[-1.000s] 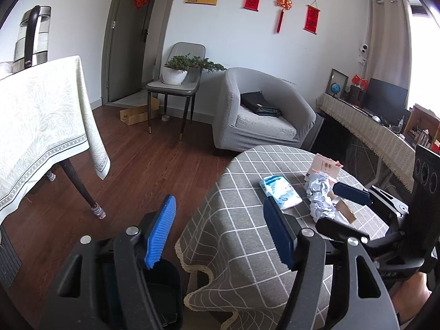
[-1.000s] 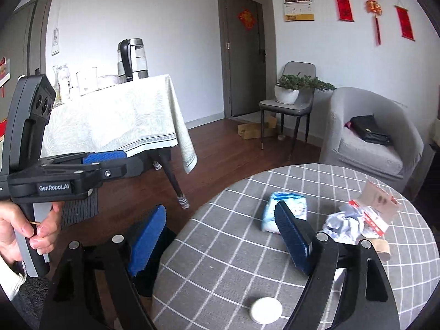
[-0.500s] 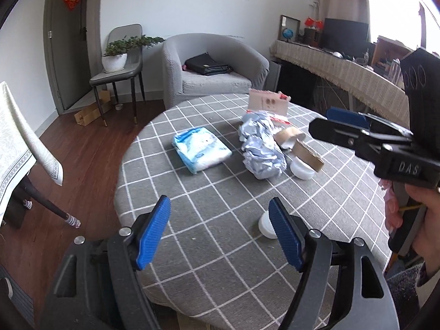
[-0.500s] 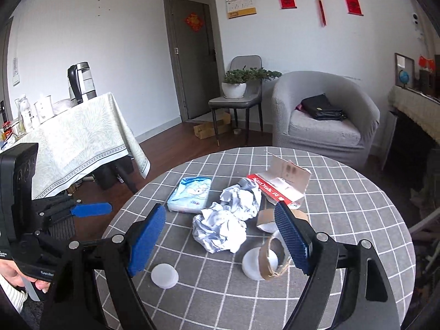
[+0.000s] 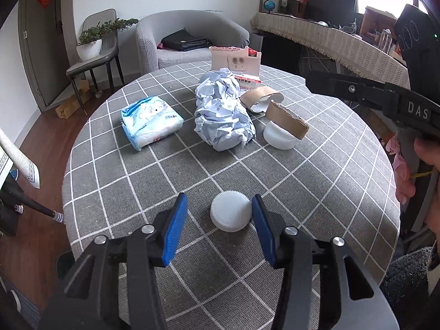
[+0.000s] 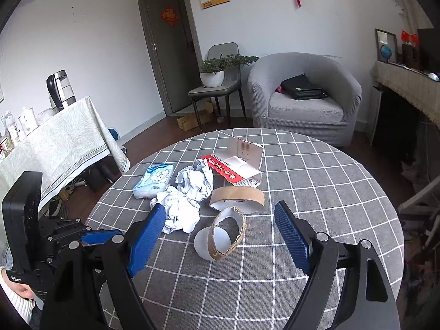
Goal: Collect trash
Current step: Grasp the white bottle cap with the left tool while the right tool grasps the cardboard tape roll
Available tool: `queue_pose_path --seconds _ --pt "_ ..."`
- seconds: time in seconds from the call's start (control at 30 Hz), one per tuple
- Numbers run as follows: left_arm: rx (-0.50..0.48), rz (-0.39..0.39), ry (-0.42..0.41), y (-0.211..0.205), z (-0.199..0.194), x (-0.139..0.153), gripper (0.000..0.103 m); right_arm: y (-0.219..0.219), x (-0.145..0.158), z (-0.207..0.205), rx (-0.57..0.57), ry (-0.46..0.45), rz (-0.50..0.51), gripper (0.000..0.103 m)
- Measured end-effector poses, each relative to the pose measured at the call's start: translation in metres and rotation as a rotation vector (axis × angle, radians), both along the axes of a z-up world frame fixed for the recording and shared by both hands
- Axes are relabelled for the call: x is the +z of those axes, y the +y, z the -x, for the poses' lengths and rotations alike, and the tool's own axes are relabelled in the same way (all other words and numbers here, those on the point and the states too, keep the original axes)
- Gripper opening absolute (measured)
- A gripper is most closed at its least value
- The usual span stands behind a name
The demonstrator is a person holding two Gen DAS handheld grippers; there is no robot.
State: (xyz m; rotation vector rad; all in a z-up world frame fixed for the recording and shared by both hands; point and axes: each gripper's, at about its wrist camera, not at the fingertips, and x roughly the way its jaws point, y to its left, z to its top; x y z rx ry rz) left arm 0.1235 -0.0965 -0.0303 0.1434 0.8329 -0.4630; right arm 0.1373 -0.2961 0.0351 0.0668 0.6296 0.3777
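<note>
A round table under a grey checked cloth (image 5: 330, 192) carries the trash. A white ribbed paper cup (image 5: 230, 211) lies upside down near the front edge, between the blue pads of my left gripper (image 5: 219, 227). The jaws are closing and a gap shows on both sides of it. Further back lie crumpled paper (image 5: 222, 112), a blue tissue pack (image 5: 150, 121), cardboard tape rings (image 5: 286, 119) and a red-and-white card package (image 5: 239, 63). My right gripper (image 6: 220, 236) stands wide open, with a torn cardboard ring (image 6: 229, 232) and a white cup (image 6: 211, 243) between its fingers, untouched.
A grey armchair (image 6: 302, 104) with a black bag stands behind the table, with a chair bearing a potted plant (image 6: 217, 74) beside it. At left a second table (image 6: 55, 143) holds a kettle. A long cloth-covered sideboard (image 5: 343, 46) runs along the right. The floor is wood.
Both grippers swung in over the round table and tilted down. The left one sank around the white cup and its jaws narrowed. The right one came up to the cardboard ring.
</note>
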Motion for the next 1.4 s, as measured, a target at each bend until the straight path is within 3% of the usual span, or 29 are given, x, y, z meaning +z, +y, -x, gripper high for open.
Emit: queue_pose_path --seconds 0.23,0.63,1.1,1.2,1.4 --pt "-0.004 0.020 -0.003 0.000 -0.001 0.001 0.032 -0.007 0.000 -0.002 -0.008 0.031 -0.033 0.082" --pt "0.039 0.055 -0.017 0.015 -0.002 0.008 0.032 0.024 -0.013 -0.005 0.063 0.099 0.076 0.058" --pt "0.073 0.103 -0.034 0.036 0.000 0.017 0.032 0.012 -0.032 -0.028 -0.021 0.229 -0.004 0.047" --pt "0.079 0.108 -0.036 0.041 0.000 0.018 0.032 0.008 -0.034 -0.032 -0.033 0.240 -0.034 0.038" --pt "0.094 0.116 -0.037 0.051 -0.001 0.020 0.032 0.005 -0.039 -0.035 -0.059 0.274 -0.060 0.036"
